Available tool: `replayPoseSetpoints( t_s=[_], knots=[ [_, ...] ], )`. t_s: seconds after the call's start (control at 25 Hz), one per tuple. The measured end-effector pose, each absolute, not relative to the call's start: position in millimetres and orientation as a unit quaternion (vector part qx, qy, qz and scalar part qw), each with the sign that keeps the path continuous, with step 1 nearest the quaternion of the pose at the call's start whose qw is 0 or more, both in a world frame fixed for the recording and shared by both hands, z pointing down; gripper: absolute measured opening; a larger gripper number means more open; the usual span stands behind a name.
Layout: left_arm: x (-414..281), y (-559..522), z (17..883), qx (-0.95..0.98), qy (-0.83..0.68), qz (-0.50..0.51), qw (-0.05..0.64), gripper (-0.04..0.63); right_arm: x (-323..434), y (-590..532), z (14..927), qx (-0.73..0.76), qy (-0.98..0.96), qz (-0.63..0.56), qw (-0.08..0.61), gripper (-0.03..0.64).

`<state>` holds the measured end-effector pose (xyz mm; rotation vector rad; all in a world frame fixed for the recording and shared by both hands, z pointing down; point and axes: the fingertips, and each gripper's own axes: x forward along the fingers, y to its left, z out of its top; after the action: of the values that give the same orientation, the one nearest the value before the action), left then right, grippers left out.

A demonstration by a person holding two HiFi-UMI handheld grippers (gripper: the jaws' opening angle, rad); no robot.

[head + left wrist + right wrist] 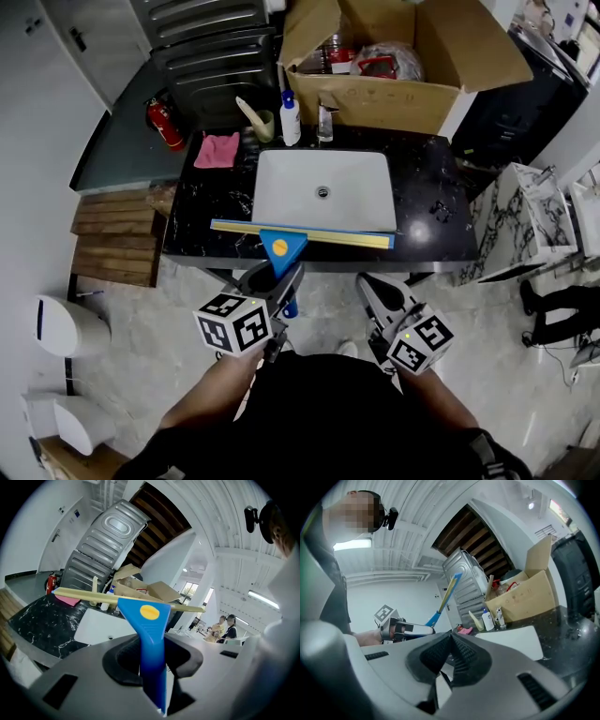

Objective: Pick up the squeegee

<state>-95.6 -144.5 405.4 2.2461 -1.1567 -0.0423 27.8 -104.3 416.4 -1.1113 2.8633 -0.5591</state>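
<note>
The squeegee [282,247] has a blue handle with a yellow spot and a long yellow blade. It is lifted in front of the counter, with the blade level across the sink's near edge. My left gripper [272,279] is shut on the blue handle. In the left gripper view the squeegee [149,620] stands upright between the pads of the left gripper [152,660]. My right gripper [380,295] hangs beside it to the right, shut and empty. The right gripper view shows the right gripper [450,656] with its pads together, and the squeegee [444,598] at the left.
A white sink [281,187] is set in a black marble counter [431,202]. Behind it are a pink cloth [217,150], bottles [290,120] and an open cardboard box [403,94]. A fire extinguisher [165,123] and wooden boards [112,234] lie to the left.
</note>
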Motion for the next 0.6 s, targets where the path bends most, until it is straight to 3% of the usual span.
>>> replayPoseSetpoints(
  t_s=[0.6],
  knots=[
    [-118.1, -147.5, 404.9, 0.85, -0.429, -0.021, 0.306, 0.126, 0.1, -104.0, 410.3, -0.351, 0.92, -0.173, -0.005, 0.008]
  ],
)
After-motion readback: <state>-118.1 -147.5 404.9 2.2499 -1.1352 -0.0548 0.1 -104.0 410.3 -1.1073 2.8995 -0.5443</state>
